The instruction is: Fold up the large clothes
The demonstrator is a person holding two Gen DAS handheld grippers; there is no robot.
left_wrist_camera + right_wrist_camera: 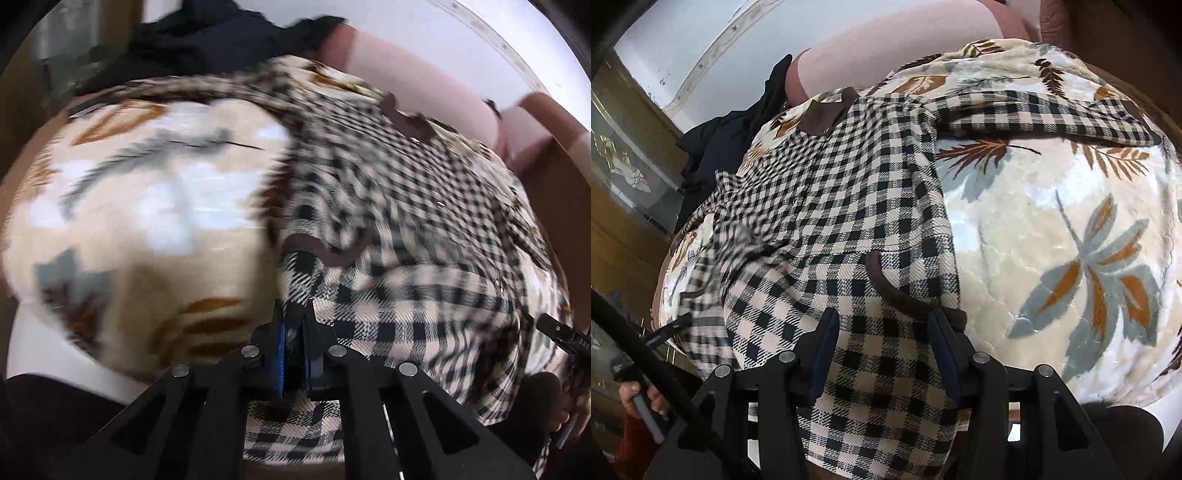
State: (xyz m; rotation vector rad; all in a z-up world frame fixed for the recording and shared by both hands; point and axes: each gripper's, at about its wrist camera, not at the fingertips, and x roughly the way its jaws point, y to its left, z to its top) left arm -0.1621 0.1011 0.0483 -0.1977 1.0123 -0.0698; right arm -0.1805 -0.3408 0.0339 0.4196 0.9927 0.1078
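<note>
Checked shirt [857, 206] spread on leaf-print blanket [1052, 229]. Right gripper [882, 332] wide open, hem lying between its fingers, brown pocket trim at 1 o'clock. Left gripper [293, 332] nearly closed, pinching shirt edge; view blurred.

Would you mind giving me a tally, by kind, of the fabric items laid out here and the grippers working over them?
Checked garment with brown trim: 1
Leaf-print blanket: 1
Dark clothing heaped at the far side: 1 heap, items not separable
Grippers: 2, left gripper and right gripper
Total: 5
</note>
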